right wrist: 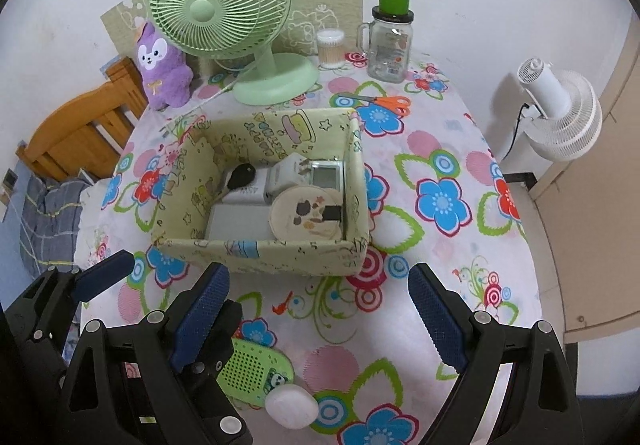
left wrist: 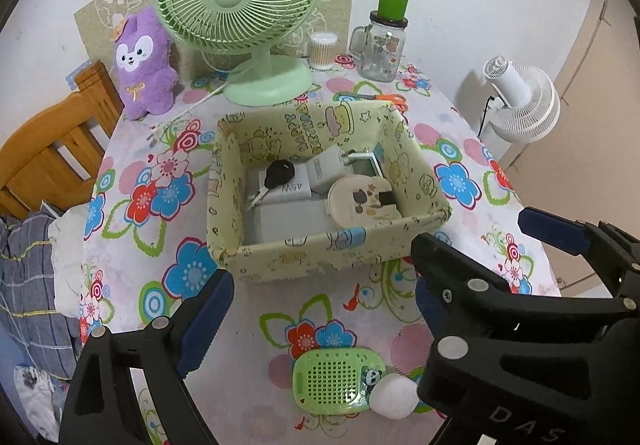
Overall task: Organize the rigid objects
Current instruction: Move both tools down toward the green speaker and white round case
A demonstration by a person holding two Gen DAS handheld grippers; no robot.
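Observation:
A yellow cartoon-print fabric box stands mid-table. It holds a black key, a white charger, a small screen device, a round cream case and a flat white box. In front of it lie a green perforated gadget and a white egg-shaped object touching it. My left gripper hovers open above the table, just before the box. My right gripper is open beside it, nothing between its pads.
Orange scissors lie behind the box. At the back stand a green desk fan, a purple plush, a swab jar and a glass mug with a green cup. A wooden chair is left, a white fan right.

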